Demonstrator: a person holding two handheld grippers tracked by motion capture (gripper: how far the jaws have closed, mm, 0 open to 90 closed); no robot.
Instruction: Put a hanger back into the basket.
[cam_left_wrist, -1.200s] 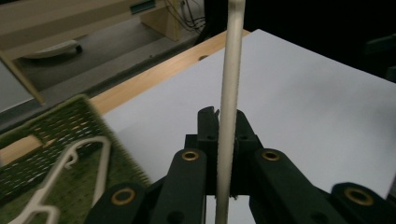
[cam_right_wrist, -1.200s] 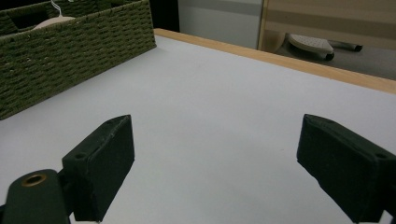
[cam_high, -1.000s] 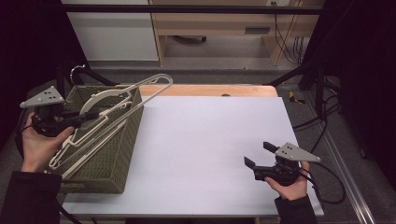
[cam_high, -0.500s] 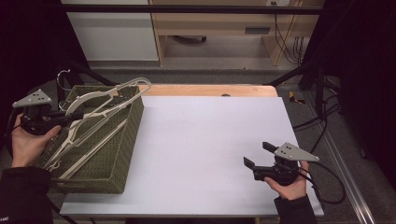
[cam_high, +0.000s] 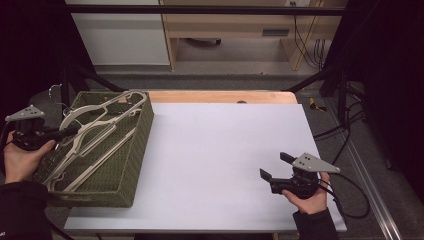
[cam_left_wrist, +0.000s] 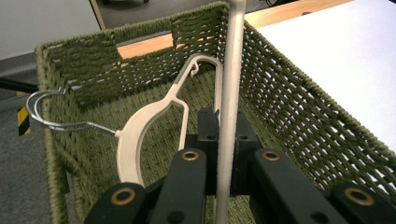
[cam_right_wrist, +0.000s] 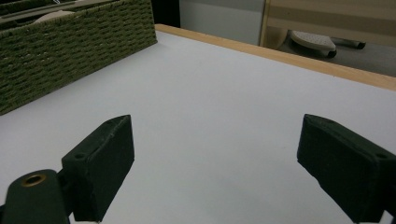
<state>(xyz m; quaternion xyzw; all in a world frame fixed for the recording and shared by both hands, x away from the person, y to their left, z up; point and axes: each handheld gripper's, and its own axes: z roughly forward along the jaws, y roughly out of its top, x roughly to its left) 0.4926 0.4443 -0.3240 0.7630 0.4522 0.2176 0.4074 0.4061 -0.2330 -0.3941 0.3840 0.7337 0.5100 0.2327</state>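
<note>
At the table's nine o'clock edge, the left gripper (cam_high: 70, 132), held in the person's left hand (cam_high: 20, 159), has its jaws pressed together on a thin bar of a cream plastic hanger (cam_high: 102, 125), which lies slanted across the open top of a green woven basket (cam_high: 125, 175). In the left gripper view, the pale bar (cam_left_wrist: 229, 116) runs straight up between the two black jaws, while a second cream hanger (cam_left_wrist: 140, 135) with a metal hook (cam_left_wrist: 49, 112) rests inside the basket (cam_left_wrist: 299, 121), its hook curling over the wall at about nine o'clock of that view. From above, several pale hangers lie stacked together in the basket, their ends toward the basket's far corner at about one o'clock and its near corner at about seven o'clock. Well apart, at the table's four o'clock, the right gripper (cam_high: 275, 167) sits in the person's right hand (cam_high: 307, 197) over the bare white tabletop (cam_high: 220, 145), its jaws spread wide with nothing between them; the right gripper view shows the two black fingertips (cam_right_wrist: 100, 158) apart above the white surface (cam_right_wrist: 219, 112), with the basket (cam_right_wrist: 70, 42) at about ten o'clock.
</note>
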